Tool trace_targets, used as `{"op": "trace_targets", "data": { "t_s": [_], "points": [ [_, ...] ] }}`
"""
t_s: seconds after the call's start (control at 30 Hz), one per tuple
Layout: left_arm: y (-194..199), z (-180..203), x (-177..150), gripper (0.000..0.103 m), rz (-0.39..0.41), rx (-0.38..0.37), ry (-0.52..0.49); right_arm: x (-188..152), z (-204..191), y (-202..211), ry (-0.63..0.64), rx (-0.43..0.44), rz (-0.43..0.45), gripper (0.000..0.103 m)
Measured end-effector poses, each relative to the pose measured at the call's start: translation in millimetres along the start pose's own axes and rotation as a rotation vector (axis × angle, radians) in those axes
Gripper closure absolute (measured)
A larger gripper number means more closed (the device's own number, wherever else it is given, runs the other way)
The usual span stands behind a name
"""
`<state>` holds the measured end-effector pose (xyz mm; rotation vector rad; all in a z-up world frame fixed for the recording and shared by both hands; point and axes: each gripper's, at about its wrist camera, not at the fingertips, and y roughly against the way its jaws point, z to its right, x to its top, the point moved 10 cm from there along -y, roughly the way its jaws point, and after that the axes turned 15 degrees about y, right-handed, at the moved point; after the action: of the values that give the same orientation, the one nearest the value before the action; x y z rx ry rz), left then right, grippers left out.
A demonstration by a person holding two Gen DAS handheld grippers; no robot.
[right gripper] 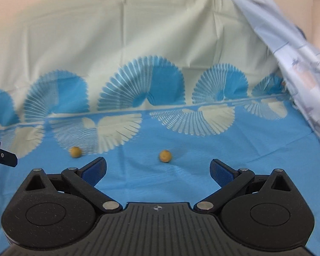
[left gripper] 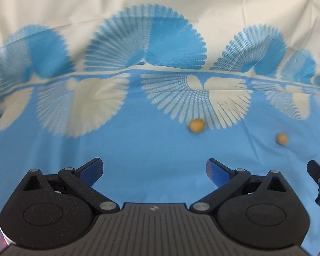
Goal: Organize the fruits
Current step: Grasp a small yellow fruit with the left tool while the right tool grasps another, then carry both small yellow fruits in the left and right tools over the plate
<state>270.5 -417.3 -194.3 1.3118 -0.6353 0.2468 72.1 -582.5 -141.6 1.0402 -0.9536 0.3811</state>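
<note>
Two small round yellow fruits lie on a blue and cream patterned cloth. In the left wrist view one fruit [left gripper: 197, 125] lies ahead and right of centre and the other [left gripper: 282, 138] farther right. My left gripper [left gripper: 154, 170] is open and empty, short of both. In the right wrist view one fruit [right gripper: 165, 156] lies just ahead between the open fingers of my right gripper [right gripper: 158, 171], and the other fruit [right gripper: 75, 151] lies ahead of the left finger. The right gripper is empty.
The cloth [left gripper: 138, 149] covers the whole surface and rises up the back. A pale blue printed sheet [right gripper: 298, 68] hangs at the right. The right gripper's finger shows at the left wrist view's right edge [left gripper: 317, 177]; the left gripper's finger shows at the right wrist view's left edge [right gripper: 2, 155].
</note>
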Motion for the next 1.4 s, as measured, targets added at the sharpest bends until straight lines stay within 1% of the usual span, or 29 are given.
{"op": "trace_targets", "data": {
  "t_s": [0.03, 0.13, 0.27, 0.37, 0.43, 0.47, 0.5, 0.57, 0.6, 0.63, 0.67, 0.7, 0.73, 0.77, 0.8, 0.9, 1.0, 1.07, 1.17, 1.27, 1.4],
  "points": [
    [-16, 8, 4, 0.0, -0.012, -0.015, -0.007, -2, 5, -21, -0.003, -0.007, -0.016, 0.001],
    [-56, 26, 14, 0.0, -0.062, -0.076, 0.015, -4, 9, -77, -0.008, 0.0, -0.056, 0.001],
    [-97, 37, 23, 0.0, -0.052, -0.026, -0.002, -8, 12, -137, -0.029, 0.0, -0.112, 0.001],
    [-123, 39, 17, 0.0, -0.087, 0.004, -0.045, -14, 13, -165, -0.023, -0.007, -0.14, 0.001],
    [-122, 41, 17, 0.0, -0.026, -0.003, -0.065, -26, 12, -179, -0.012, -0.014, -0.168, 0.001],
    [-123, 42, 16, 0.0, -0.023, 0.006, -0.082, -26, 12, -179, -0.016, -0.028, -0.115, 0.001],
    [-122, 42, 17, 0.0, -0.021, 0.007, -0.082, -27, 11, -179, -0.004, -0.038, -0.1, 0.001],
    [-123, 40, 17, 0.0, -0.041, 0.008, -0.068, -29, 10, -177, -0.002, -0.047, -0.08, 0.001],
    [-121, 39, 17, 0.004, -0.047, 0.001, -0.049, -28, 10, -177, -0.006, -0.045, -0.08, 0.001],
    [-117, 38, 17, 0.021, -0.047, -0.014, -0.024, -27, 10, -177, -0.004, -0.046, -0.084, 0.002],
    [-110, 37, 18, 0.033, -0.034, -0.022, -0.017, -26, 11, -175, -0.002, -0.046, -0.09, 0.014],
    [-104, 39, 17, 0.068, -0.033, -0.038, -0.036, -25, 10, -171, -0.008, -0.034, -0.086, 0.027],
    [-100, 40, 14, 0.073, -0.05, -0.053, -0.046, -22, 7, -165, -0.006, -0.02, -0.07, 0.06],
    [-95, 39, 12, 0.073, -0.065, -0.069, -0.03, -20, 2, -161, 0.013, -0.006, -0.065, 0.077],
    [-90, 38, 11, 0.073, -0.073, -0.085, -0.017, -19, -2, -158, 0.021, 0.006, -0.071, 0.077],
    [-62, 37, 8, 0.073, -0.054, -0.116, -0.008, -16, -4, -145, -0.012, 0.02, -0.084, 0.077],
    [-21, 36, 4, 0.073, -0.036, -0.146, -0.001, -6, -6, -114, -0.036, 0.032, -0.041, 0.077],
    [12, 32, -1, 0.073, -0.024, -0.17, 0.006, 1, -12, -84, -0.036, 0.048, -0.012, 0.077],
    [69, 13, -16, 0.073, 0.007, -0.175, 0.004, 11, -25, -29, -0.027, 0.099, 0.037, 0.077],
    [128, -23, -35, 0.073, 0.026, -0.168, 0.028, 19, -47, 33, -0.023, 0.153, 0.079, 0.077],
    [201, -82, -69, 0.073, 0.038, -0.146, 0.069, 23, -86, 121, -0.019, 0.25, 0.125, 0.077]
  ]
}}
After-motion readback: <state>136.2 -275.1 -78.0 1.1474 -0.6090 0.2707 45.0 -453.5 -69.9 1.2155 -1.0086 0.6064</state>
